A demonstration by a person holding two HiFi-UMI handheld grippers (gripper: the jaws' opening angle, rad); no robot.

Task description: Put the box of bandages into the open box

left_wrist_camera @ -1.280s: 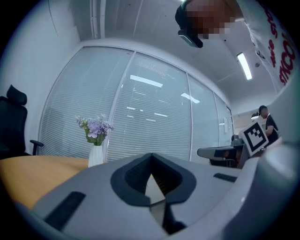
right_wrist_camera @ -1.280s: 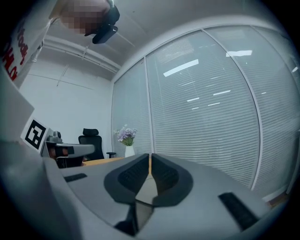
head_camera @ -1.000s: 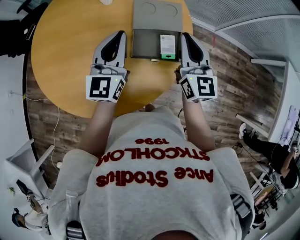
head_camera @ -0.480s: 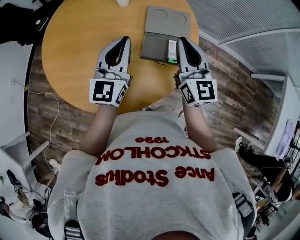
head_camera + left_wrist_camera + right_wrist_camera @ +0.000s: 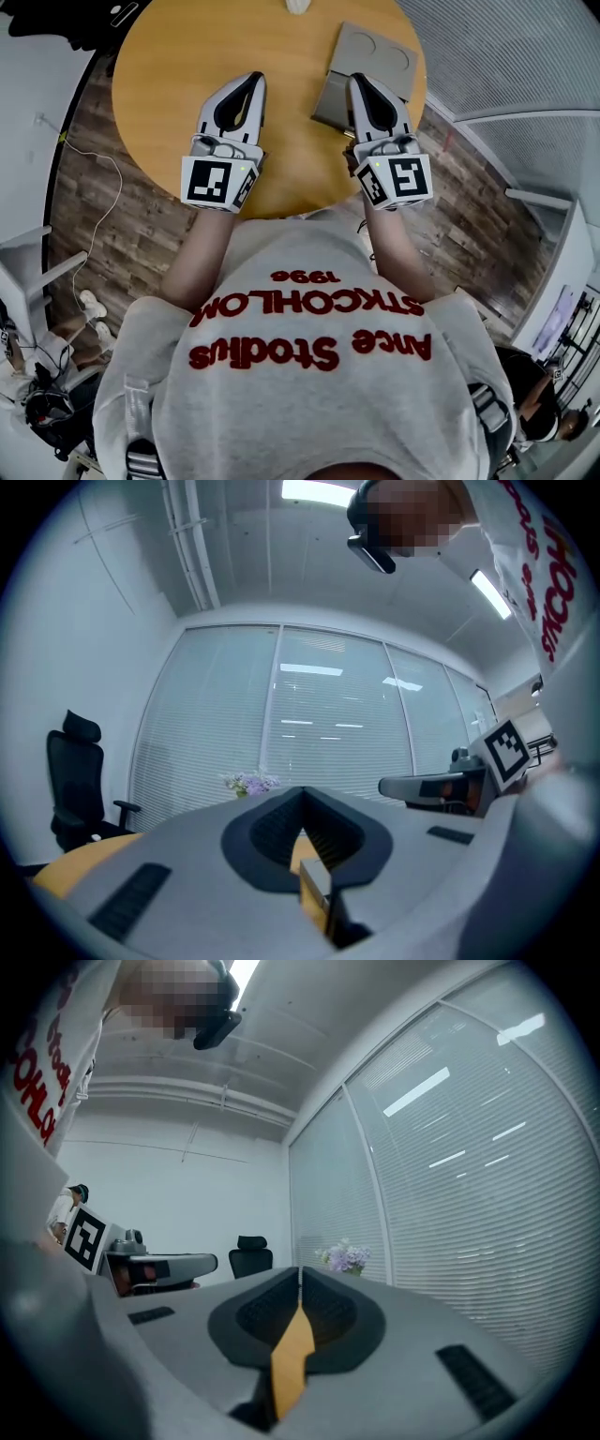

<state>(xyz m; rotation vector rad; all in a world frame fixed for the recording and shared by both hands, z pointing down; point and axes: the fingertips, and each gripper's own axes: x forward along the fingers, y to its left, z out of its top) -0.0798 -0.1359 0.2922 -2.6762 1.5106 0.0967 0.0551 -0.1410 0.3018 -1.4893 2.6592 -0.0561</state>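
A grey open box [image 5: 330, 94] lies on the round wooden table [image 5: 187, 66], its lid [image 5: 377, 52] folded back at the far right. The bandage box does not show now; my right gripper covers the spot where it lay inside the open box. My right gripper [image 5: 357, 82] hangs over the box's right part, shut with nothing between its jaws [image 5: 300, 1279]. My left gripper [image 5: 252, 80] hovers over bare table left of the box, its jaws meeting at the tip [image 5: 302, 799], shut and empty. Both point level across the table.
A small white object [image 5: 298, 6] sits at the table's far edge. Wooden floor, a cable [image 5: 103, 178] and chair legs [image 5: 37, 281] lie to the left. The gripper views show window blinds, a flower vase [image 5: 251, 782] and an office chair [image 5: 77, 780].
Both grippers have lifted and drawn back, staying shut. The table and box have slid up and right in the head view, and the white-and-green bandage box has gone behind my right gripper.
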